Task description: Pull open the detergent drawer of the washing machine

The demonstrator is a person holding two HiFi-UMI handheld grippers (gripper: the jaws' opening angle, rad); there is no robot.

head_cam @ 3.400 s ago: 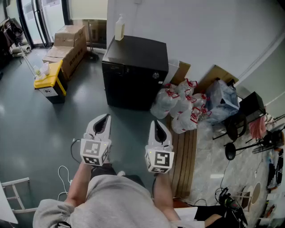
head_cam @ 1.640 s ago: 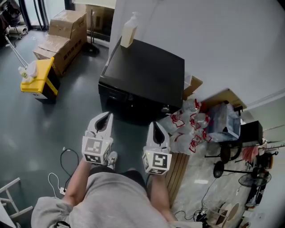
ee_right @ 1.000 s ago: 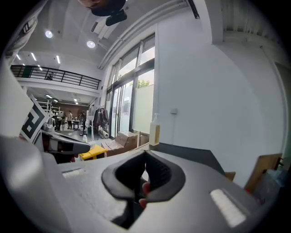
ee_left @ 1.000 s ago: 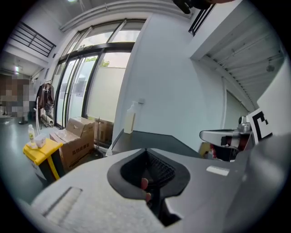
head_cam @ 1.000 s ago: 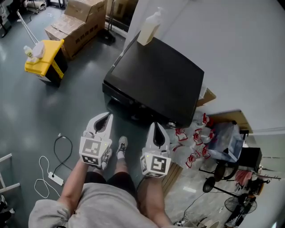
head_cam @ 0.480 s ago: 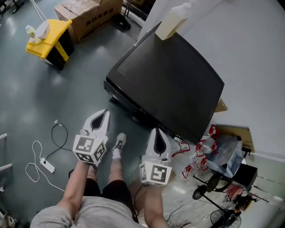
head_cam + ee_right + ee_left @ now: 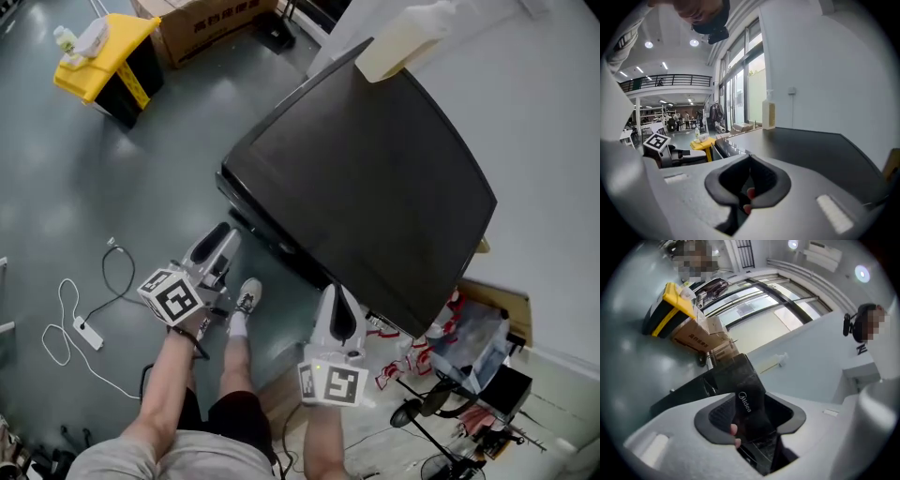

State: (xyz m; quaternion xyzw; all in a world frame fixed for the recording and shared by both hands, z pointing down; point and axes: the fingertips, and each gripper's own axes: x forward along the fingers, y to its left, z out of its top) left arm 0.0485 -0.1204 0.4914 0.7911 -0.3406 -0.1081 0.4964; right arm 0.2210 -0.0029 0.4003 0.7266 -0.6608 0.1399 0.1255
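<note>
The black washing machine (image 7: 366,178) fills the middle of the head view, seen from above. Its dark front control strip (image 7: 251,214) faces down-left; I cannot make out the detergent drawer's outline. My left gripper (image 7: 222,238), rolled onto its side, hangs just in front of that strip's left end. Its jaws are opening, and nothing is between them. Through the gap of the left gripper (image 7: 754,416) I see the glossy front panel (image 7: 749,404) with a white logo. My right gripper (image 7: 336,296) is shut and empty near the machine's right front corner; its pads (image 7: 761,180) meet above the lid (image 7: 811,150).
A cream pump bottle (image 7: 412,37) stands on the lid's far edge. A yellow bin (image 7: 103,56) and cardboard boxes (image 7: 202,19) sit at upper left. A cable with a power strip (image 7: 80,328) lies on the floor. White bags with red handles (image 7: 412,347) crowd the machine's right side.
Both grippers have sunk toward the machine's front as the view closed in. The left gripper rolled onto its side and its jaws parted; the right stays shut.
</note>
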